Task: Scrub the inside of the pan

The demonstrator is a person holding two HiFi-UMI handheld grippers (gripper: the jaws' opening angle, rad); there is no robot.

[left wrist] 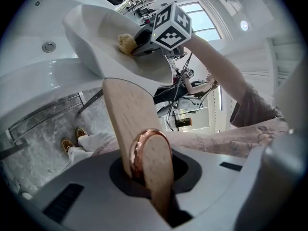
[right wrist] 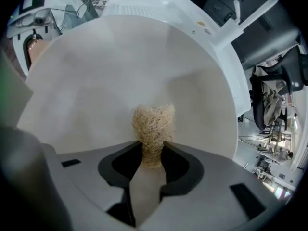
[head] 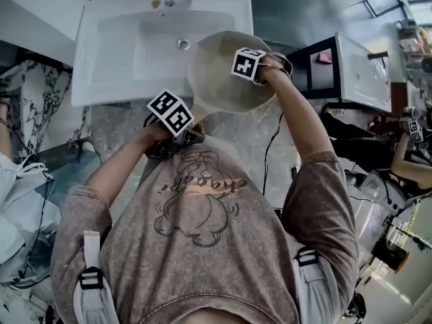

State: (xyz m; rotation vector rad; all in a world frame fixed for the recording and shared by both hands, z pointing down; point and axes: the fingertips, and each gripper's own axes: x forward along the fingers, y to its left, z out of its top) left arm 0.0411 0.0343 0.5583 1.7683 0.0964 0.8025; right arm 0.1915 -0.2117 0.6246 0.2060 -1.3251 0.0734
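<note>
In the head view, the cream pan (head: 226, 79) was in the upper middle of the frame. It was held over the front right corner of the white sink (head: 115, 52). The left claw (left wrist: 150, 177) was shut tight on the pan's wooden handle (left wrist: 127, 114). Only the left gripper view showed that well. The right claw (right wrist: 153, 160) pinched a scratchy tan scrubber (right wrist: 154, 124), right up against the pan's inside. The head view did not show the scrubber, because the right claw covered it.
</note>
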